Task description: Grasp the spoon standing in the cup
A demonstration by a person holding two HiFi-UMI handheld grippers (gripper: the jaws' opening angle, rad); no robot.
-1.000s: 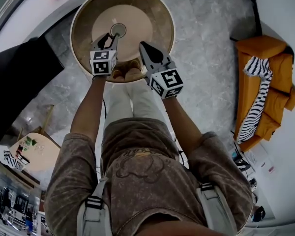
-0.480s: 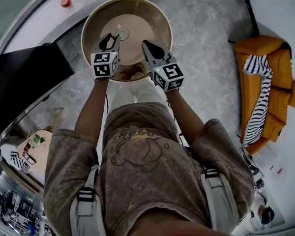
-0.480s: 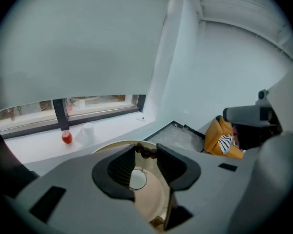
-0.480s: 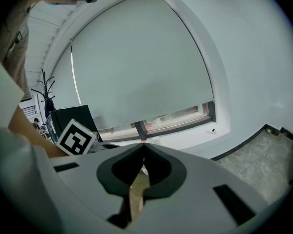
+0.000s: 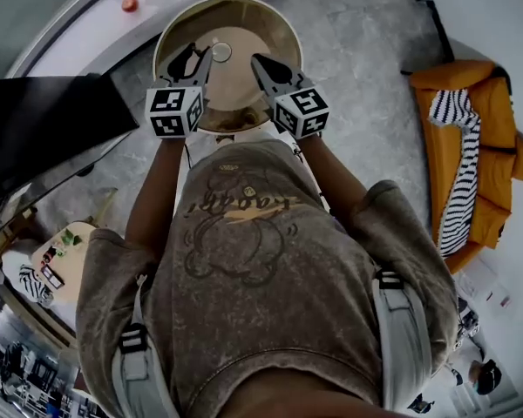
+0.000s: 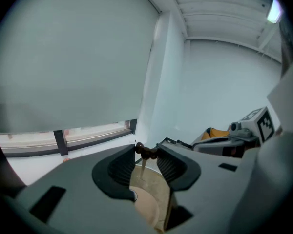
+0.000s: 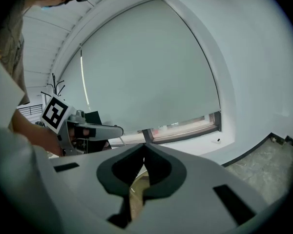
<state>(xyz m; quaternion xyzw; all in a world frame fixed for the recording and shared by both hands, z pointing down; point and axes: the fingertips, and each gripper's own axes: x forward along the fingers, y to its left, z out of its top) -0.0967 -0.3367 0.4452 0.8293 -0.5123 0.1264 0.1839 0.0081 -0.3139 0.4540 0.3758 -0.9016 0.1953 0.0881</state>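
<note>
While the person stands over a round, tan wooden worktop (image 5: 283, 37), both grippers are held out above its near half, side by side and a little apart. The left gripper (image 6: 146, 150) is clamped on a thin spoon (image 6: 143, 168). The dark brown, knobbed end of the spoon's handle is pinched between the tips of the ribbed black pads (image 6: 121, 167), and its pale stem hangs down from there over the wood. The lower end of the spoon is too small to make out.

From the head view, a small round grey cup (image 5: 220, 52) stands on the worktop near its centre. In that picture it lies just right of the left gripper's tips. The spoon itself cannot be picked out from up there.

The right gripper (image 7: 144, 149) has its jaws together at the tips with nothing between them. It hangs to the right of the cup, its marker cube level with the left one.

Well off to the right, an orange sofa (image 5: 497, 138) stands on the grey stone floor with a black-and-white striped cloth (image 5: 458, 177) draped over it. Beyond the worktop, a low window (image 7: 185, 127) runs under a large grey blind.
</note>
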